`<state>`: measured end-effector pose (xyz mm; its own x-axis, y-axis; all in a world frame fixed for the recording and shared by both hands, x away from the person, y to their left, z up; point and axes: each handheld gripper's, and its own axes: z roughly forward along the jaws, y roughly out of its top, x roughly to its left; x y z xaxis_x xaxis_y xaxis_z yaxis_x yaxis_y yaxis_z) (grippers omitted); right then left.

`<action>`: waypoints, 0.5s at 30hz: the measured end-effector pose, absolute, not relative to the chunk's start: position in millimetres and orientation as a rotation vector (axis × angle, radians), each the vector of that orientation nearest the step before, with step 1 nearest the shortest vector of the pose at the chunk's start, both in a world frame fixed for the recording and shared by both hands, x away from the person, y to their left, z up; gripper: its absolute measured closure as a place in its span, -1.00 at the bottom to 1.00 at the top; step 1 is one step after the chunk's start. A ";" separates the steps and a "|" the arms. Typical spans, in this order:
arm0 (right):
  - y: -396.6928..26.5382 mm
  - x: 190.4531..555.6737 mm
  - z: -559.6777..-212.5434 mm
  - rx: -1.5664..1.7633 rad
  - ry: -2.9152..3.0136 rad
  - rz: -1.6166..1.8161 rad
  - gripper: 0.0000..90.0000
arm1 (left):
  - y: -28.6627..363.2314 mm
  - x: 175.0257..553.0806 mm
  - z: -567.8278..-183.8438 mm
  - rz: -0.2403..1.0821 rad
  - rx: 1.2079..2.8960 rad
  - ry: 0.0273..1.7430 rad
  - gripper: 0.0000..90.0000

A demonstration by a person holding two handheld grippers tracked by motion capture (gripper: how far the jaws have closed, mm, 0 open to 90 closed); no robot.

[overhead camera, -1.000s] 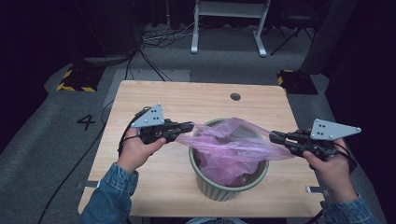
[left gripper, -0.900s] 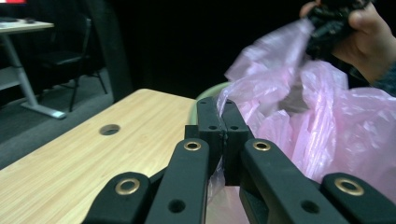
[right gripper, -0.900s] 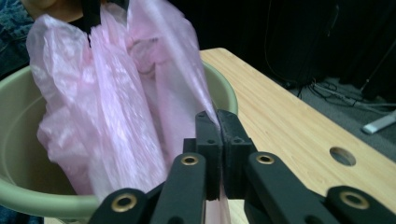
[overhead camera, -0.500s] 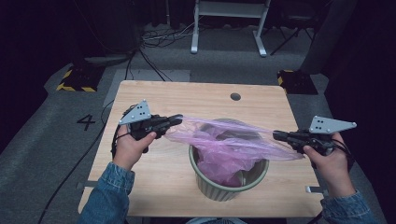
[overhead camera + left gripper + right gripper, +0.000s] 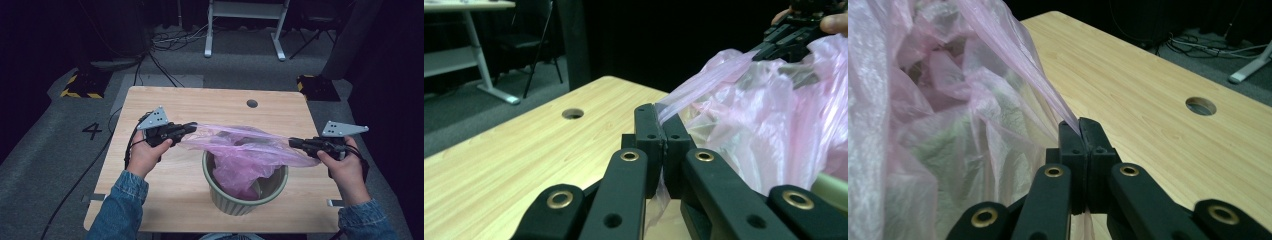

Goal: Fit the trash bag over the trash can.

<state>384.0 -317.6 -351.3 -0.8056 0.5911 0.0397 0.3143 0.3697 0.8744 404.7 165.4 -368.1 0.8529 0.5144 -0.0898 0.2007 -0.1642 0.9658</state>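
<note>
A thin pink plastic bag (image 5: 245, 150) hangs with its lower part inside a pale green ribbed bin (image 5: 250, 197) at the table's front middle. Its mouth is stretched wide over the bin. My left gripper (image 5: 192, 128) is shut on the bag's left edge, left of the bin. In the left gripper view the film (image 5: 744, 115) is pinched between the black jaws of my left gripper (image 5: 663, 112). My right gripper (image 5: 292, 143) is shut on the bag's right edge, right of the bin. In the right gripper view my right gripper (image 5: 1079, 125) pinches the pink film (image 5: 948, 115).
The light wooden table (image 5: 210, 107) has a round cable hole (image 5: 252, 103) near its far edge. A white desk frame (image 5: 245, 20) and cables lie on the grey floor beyond. Yellow-black striped pads (image 5: 80, 90) sit at the table's far corners.
Both grippers have moved apart and lower, stretching the bag's mouth wider over the bin. Both stay shut on the bag's edges.
</note>
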 end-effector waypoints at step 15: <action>-309.0 401.5 -369.5 0.889 2.357 1.305 0.98 | 160.4 419.1 -392.9 0.303 1.840 0.669 0.99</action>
<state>401.5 -309.0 -369.5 -0.7622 0.6465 0.0325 0.3709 0.3950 0.8405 419.1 160.4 -392.9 0.8080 0.5787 -0.1106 0.2983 -0.2398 0.9239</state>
